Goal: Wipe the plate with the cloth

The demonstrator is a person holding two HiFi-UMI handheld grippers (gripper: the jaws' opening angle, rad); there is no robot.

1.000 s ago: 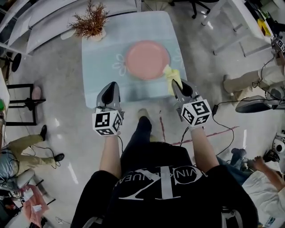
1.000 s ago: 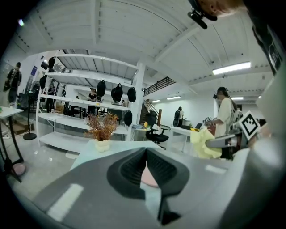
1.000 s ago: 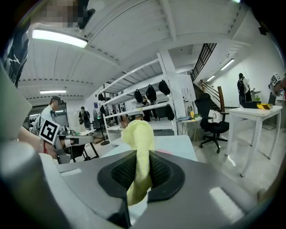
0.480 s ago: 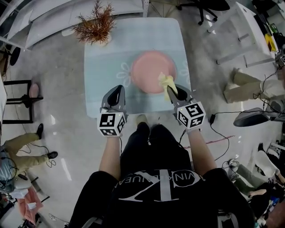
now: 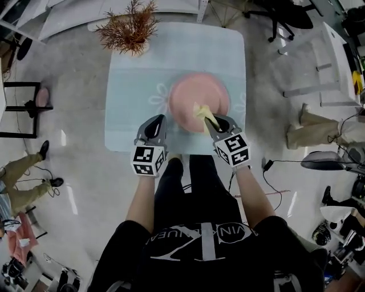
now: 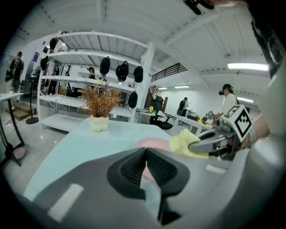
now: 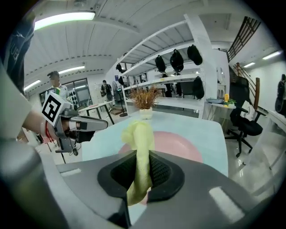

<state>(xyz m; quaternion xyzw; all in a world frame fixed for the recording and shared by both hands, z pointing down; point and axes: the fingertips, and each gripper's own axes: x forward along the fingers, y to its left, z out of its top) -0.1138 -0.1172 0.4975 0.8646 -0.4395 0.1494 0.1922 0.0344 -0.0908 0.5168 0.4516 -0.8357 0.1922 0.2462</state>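
A pink plate (image 5: 201, 94) lies on the pale blue table (image 5: 131, 102); it also shows in the right gripper view as the plate (image 7: 178, 145) and in the left gripper view as the plate (image 6: 154, 144). My right gripper (image 5: 212, 124) is shut on a yellow cloth (image 5: 203, 113), whose free end hangs over the plate's near rim. The cloth (image 7: 139, 147) stands up between the right jaws. My left gripper (image 5: 155, 124) is shut and empty, over the table's near edge, left of the plate. From there the cloth (image 6: 187, 142) shows at the right.
A dried plant in a white pot (image 5: 130, 29) stands at the table's far left corner. Grey floor surrounds the table. White shelving (image 6: 94, 80) is behind it. Office chairs (image 5: 279, 17) and seated people (image 5: 319, 128) are to the right, another person (image 5: 23, 171) to the left.
Both grippers have moved forward toward the table. The right gripper has carried the cloth from beside the plate's right rim onto its near edge.
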